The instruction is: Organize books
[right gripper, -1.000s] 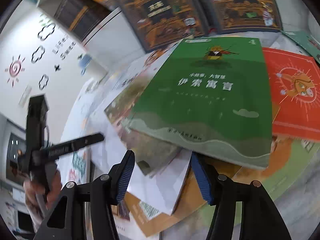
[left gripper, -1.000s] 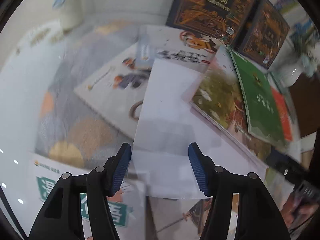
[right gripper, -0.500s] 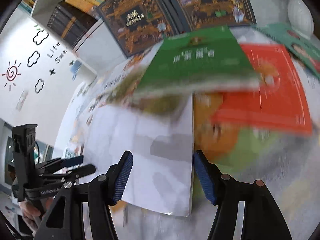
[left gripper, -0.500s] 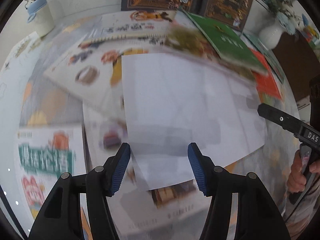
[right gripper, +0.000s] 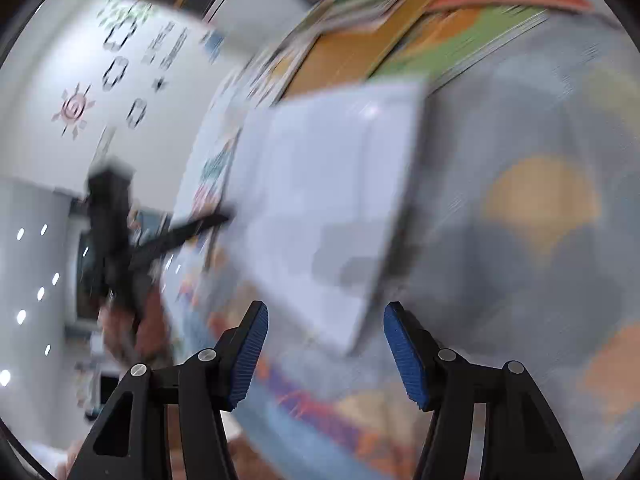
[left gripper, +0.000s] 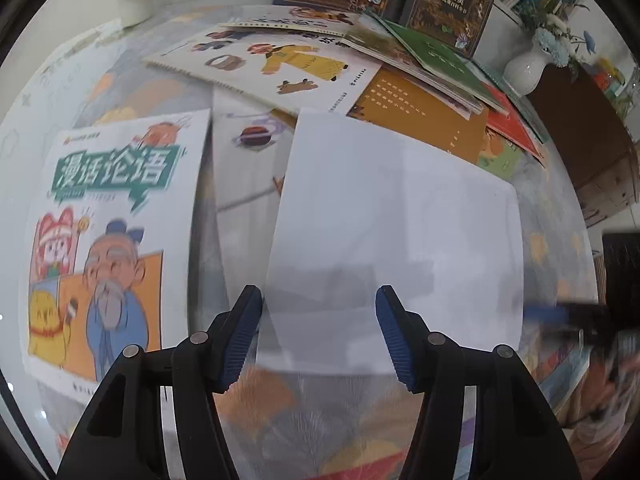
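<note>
Where the plain white flat book (left gripper: 396,236) lies face-down on the patterned surface (left gripper: 132,92), near edge reaching in between the spread, empty jaws of the left gripper (left gripper: 318,328), left edge overlapping a white page. Just left, a white comic-cover book with teal lettering (left gripper: 108,240). Beyond, an overlapped pile: white illustrated spiral book (left gripper: 272,68), orange book (left gripper: 424,116), green book (left gripper: 440,56). Bare surface off the right edge. Right gripper (right gripper: 324,346) closing slightly, nothing between its jaws, white book's corner just ahead; view blurred.
</note>
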Demonstrator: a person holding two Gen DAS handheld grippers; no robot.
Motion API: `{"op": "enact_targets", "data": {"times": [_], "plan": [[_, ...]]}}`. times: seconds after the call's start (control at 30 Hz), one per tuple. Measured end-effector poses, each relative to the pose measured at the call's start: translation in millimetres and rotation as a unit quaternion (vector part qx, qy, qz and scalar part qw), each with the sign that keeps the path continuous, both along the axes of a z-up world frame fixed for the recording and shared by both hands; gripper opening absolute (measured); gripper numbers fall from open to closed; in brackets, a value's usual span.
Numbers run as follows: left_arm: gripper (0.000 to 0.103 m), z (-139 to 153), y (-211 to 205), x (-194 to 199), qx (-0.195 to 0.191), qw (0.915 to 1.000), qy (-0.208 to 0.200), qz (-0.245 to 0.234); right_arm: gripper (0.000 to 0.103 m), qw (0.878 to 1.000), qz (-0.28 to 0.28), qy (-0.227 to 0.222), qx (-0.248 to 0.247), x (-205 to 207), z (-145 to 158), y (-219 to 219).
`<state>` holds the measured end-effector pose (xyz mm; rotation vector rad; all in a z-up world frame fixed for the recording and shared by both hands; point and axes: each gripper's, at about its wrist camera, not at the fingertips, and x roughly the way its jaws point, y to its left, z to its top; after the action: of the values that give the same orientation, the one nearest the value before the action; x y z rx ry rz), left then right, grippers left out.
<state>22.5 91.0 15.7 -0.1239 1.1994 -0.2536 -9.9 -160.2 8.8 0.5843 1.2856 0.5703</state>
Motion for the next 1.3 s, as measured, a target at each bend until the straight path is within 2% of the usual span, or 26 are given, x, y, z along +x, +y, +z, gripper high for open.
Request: {"op": "enact_targets", "data": {"times": [0.03, 0.1, 0.23, 0.27, 0.33, 0.43, 0.5, 0.53, 0.63, 0.67, 0.8, 0.87, 1.07, 1.1, 1.17, 1.3], "plan": [[0.056, -0.3, -0.7, -2.2, 0.002, 1.0, -0.002, -0.001, 0.059, 1.0, -0.017, -0.002, 0.007, 11.4, -3.4, -10.1], [0.056, -2.8, -0.6, -4.4, 0.005, 1.0, -0.002, -0.001, 0.059, 0.999, -0.016, 0.003, 0.041, 32.5, -11.8, -18.7], [0.056, -3.1, -2.4, -4.7, 0.009, 0.9999, -0.006, 0.003, 0.043, 0.996, -0.001, 0.002, 0.091, 71.7, -28.9, -20.3], [0.057, -4.3, -3.3, -4.6, 0.007, 1.0, -0.006, 0.004, 0.033, 0.995, 0.001, 0.006, 0.101, 78.8, -33.5, -19.6], [0.061, -5.5, 0.4, -4.3, -0.01, 0.9999, -0.008, 0.007, 0.022, 0.994, 0.003, 0.015, 0.106, 88.0, -41.7, -17.0], [0.064, -6.8, 4.1, -4.6, -0.029, 0.9994, -0.013, 0.014, 0.021, 0.99, 0.021, -0.012, 0.142, 97.6, -43.6, -16.6], [0.064, -7.6, 5.3, -4.8, -0.03, 0.9992, -0.017, 0.018, 0.022, 0.988, 0.039, -0.027, 0.145, 97.6, -41.1, -14.3], [0.064, -7.7, 4.7, -4.9, -0.028, 0.9993, -0.019, 0.018, 0.025, 0.988, 0.048, -0.032, 0.141, 97.9, -39.2, -12.7], [0.064, -7.7, -0.1, -8.0, -0.006, 0.9995, -0.027, 0.015, 0.025, 0.99, 0.079, -0.063, 0.093, 82.8, -24.3, 0.6], [0.064, -7.8, -1.9, -8.2, 0.0, 0.9995, -0.03, 0.013, 0.025, 0.991, 0.073, -0.07, 0.084, 78.8, -22.4, 2.7], [0.064, -6.2, -5.3, -6.5, 0.014, 0.9994, -0.028, 0.017, 0.021, 0.993, 0.019, -0.05, 0.103, 72.9, -28.0, -3.9], [0.064, -5.3, -5.8, -4.5, 0.014, 0.9995, -0.019, 0.021, 0.021, 0.994, 0.009, -0.051, 0.093, 68.7, -22.4, -1.1], [0.064, -5.2, 2.0, -3.0, -0.015, 0.9995, -0.007, 0.026, 0.018, 0.99, 0.024, -0.071, 0.116, 59.4, 9.5, -0.3], [0.064, -5.3, 2.5, -2.9, -0.017, 0.9995, -0.01, 0.026, 0.018, 0.992, 0.022, -0.066, 0.102, 61.4, 10.6, 2.7], [0.064, -5.1, 2.6, -4.1, -0.019, 0.9994, -0.012, 0.026, 0.016, 0.995, 0.01, -0.064, 0.077, 65.6, 7.8, 4.9], [0.064, -3.8, 5.8, -5.7, -0.011, 0.9992, -0.016, 0.035, 0.014, 0.994, -0.006, -0.039, 0.1, 68.7, -5.1, 3.9]]}}
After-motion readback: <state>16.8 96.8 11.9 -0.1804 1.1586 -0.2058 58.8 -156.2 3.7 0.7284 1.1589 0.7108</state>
